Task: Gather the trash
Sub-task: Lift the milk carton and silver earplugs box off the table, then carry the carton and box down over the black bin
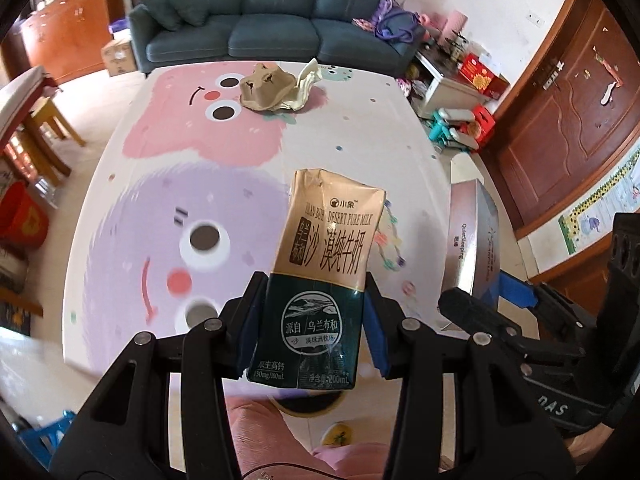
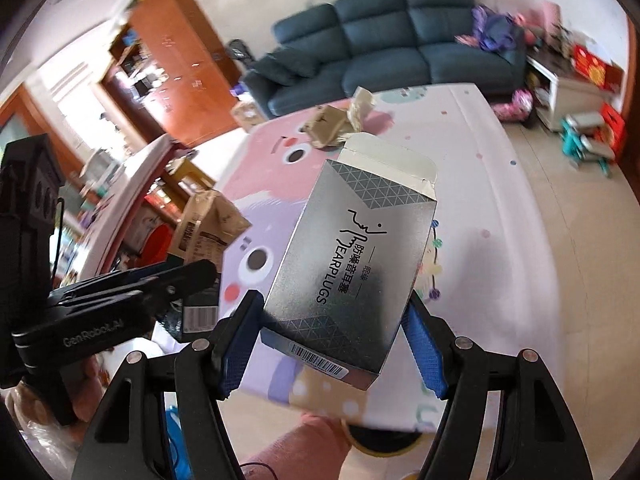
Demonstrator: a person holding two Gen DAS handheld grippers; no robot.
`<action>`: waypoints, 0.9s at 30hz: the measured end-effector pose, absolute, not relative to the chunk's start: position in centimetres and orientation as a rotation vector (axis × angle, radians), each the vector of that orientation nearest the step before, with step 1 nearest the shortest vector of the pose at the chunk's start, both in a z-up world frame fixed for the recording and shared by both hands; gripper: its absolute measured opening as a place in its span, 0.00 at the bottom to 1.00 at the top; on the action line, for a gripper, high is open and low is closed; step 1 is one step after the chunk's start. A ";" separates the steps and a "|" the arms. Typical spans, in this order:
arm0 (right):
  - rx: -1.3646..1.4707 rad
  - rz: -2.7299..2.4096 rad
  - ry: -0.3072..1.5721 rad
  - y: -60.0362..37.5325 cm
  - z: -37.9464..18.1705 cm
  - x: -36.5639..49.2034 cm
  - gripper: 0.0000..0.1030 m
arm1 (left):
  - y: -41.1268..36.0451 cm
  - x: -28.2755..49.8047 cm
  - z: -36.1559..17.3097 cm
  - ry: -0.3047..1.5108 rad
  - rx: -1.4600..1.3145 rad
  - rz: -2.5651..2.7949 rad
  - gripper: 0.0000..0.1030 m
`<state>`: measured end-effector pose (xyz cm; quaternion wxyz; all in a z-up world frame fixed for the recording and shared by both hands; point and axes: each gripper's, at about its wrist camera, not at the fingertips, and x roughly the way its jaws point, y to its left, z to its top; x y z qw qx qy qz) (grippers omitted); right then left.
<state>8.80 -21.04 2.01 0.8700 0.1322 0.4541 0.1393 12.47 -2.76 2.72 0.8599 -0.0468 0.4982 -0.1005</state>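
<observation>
Both my claws are loaded above the cartoon-print table (image 1: 132,184); my left claw (image 1: 310,320) is clamped on a dented milk carton (image 1: 326,264), pads pressed to its dark lower half, top tilted forward; my right claw (image 2: 332,344) grips a silver earplug box (image 2: 352,256) by its sides, end flap open, held clear of the table. Two pieces are in hand, then, though no bin shows in either view, so neither is yet disposed of. Left to collect at the table's far end, near the sofa (image 1: 264,12): a brown egg tray (image 1: 266,88) with crumpled paper (image 1: 306,84) touching it; I judge the job roughly half done.
</observation>
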 end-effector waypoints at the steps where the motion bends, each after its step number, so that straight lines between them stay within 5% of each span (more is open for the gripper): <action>1: 0.268 0.304 0.940 -21.3 2.5 7.7 0.67 | -3.3 11.2 3.1 1.038 -0.099 -0.202 0.41; 17: 0.176 0.420 0.856 -25.0 8.1 -8.7 0.67 | -8.0 -4.0 8.3 1.013 -0.075 -0.135 0.41; 27: 0.196 0.414 0.991 -24.4 3.1 -12.0 0.67 | -7.8 -6.1 2.5 1.144 -0.033 -0.148 0.41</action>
